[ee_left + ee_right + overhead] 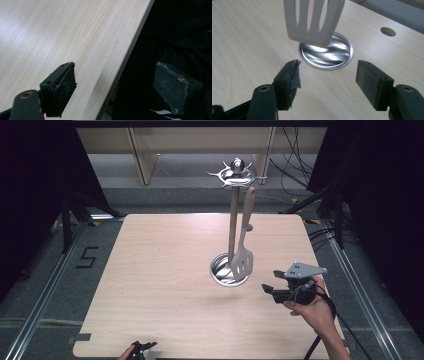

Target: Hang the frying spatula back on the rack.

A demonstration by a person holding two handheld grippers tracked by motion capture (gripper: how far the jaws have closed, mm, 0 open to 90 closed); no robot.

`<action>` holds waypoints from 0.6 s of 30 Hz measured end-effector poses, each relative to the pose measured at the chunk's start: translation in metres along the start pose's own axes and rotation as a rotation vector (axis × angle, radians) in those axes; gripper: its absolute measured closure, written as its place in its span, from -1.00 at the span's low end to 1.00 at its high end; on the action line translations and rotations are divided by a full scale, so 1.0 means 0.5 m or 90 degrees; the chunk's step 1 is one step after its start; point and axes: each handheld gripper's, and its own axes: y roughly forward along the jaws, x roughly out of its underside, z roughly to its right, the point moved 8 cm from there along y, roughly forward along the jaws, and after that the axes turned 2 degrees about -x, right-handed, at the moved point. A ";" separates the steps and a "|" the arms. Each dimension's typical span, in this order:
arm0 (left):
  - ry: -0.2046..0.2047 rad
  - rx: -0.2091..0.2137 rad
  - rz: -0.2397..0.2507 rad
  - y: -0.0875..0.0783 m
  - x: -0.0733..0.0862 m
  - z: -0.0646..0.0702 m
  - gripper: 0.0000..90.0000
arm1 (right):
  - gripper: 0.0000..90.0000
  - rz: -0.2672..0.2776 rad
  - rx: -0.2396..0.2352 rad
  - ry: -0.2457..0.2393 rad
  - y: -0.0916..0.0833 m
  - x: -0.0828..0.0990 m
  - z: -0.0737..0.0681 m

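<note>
1. A light wooden table (pixel 165 285) carries a metal utensil stand (pixel 233 215). The stand consists of a round shiny base (pixel 220 270), an upright post and a hooked crown at the top.
2. A pale slotted spatula (pixel 243 255) hangs from the crown by its handle. Its blade hangs just above the base, on the side nearest the person.
3. The right gripper (pixel 272 290) is held in the person's right hand (pixel 312 307) over the right front part of the table, near the base and pointing toward it. A grey three-cornered plate sits on top of it and a cable trails back from it.
4. In the right gripper view, the right gripper (pixel 327 75) has its jaws set wide apart with nothing between them. The spatula blade (pixel 313 21) hangs ahead of them, apart from both jaws. The base (pixel 337 55) lies on the table beyond. A round hole (pixel 388 31) in the tabletop is visible farther off.
5. The left gripper (pixel 142 349) sits at the front edge of the table, at the bottom of the high view.
6. In the left gripper view, the left gripper (pixel 115 82) has its jaws apart and empty. One jaw is over the tabletop (pixel 62 37); the other is beyond the table edge, against a dark background.
</note>
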 end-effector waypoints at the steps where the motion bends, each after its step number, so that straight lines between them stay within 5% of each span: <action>1: 0.002 0.003 -0.006 -0.001 0.002 0.000 -0.61 | -0.21 -0.001 0.000 0.001 -0.001 0.002 -0.002; 10: -0.001 -0.009 -0.002 0.000 0.004 -0.002 -0.61 | -0.26 0.002 -0.006 0.006 0.001 0.013 -0.011; 11: 0.001 -0.006 -0.004 0.000 0.005 -0.002 -0.61 | -0.28 -0.006 -0.007 0.029 0.003 0.019 -0.019; 18: 0.000 -0.008 -0.003 0.001 0.005 -0.003 -0.61 | -0.29 -0.006 -0.008 0.005 0.007 0.026 -0.021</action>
